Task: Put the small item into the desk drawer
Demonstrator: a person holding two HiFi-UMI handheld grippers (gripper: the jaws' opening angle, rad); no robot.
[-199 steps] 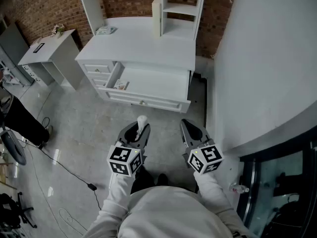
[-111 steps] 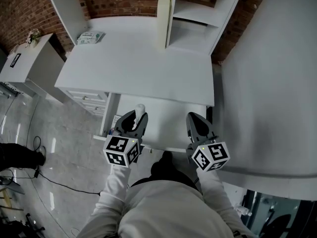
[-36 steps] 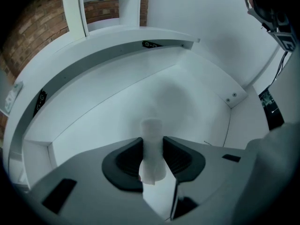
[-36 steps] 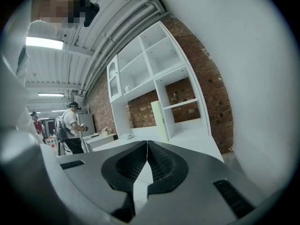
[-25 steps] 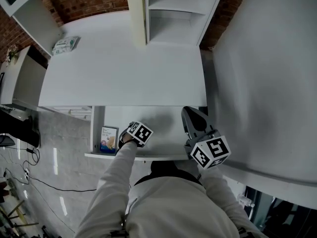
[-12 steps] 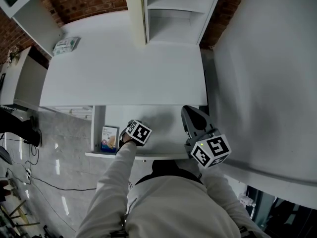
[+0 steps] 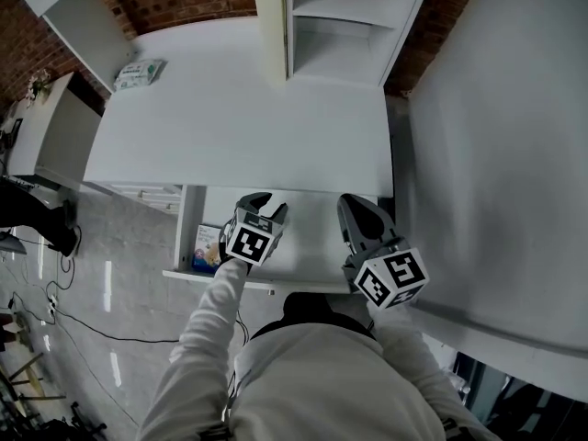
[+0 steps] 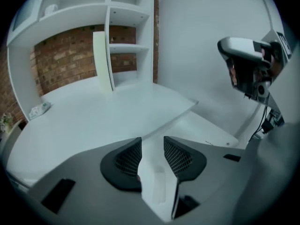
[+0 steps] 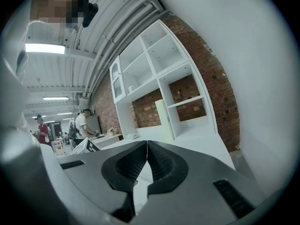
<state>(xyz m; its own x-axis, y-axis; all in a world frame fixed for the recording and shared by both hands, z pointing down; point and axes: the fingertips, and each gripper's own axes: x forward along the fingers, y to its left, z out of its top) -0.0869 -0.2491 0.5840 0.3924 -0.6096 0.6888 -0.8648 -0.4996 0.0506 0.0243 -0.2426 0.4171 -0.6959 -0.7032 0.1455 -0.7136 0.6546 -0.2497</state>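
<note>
The desk drawer point(image 7: 308, 239) stands pulled out under the white desk top point(image 7: 239, 136). My left gripper point(image 7: 269, 205) hovers over the drawer's middle, jaws pointing at the desk edge. In the left gripper view its jaws point(image 8: 152, 146) stand apart and are closing, with nothing between the pads. A pale shape point(image 8: 158, 191) shows low in the gap; I cannot tell whether it is the small white item. I cannot pick the item out on the white drawer floor. My right gripper point(image 7: 347, 205) hangs shut and empty over the drawer's right side; its pads meet point(image 9: 146, 146).
A colourful booklet point(image 7: 208, 246) lies in the drawer's left end. A tissue pack point(image 7: 138, 73) sits at the desk's far left, and a white shelf unit point(image 7: 340, 16) stands at the back. A white wall point(image 7: 496, 154) closes the right side. A side cabinet point(image 7: 46, 127) stands left.
My left gripper was dipped into the drawer with its cube up; it has now lifted and tipped forward, jaws showing empty. The right gripper has stayed put.
</note>
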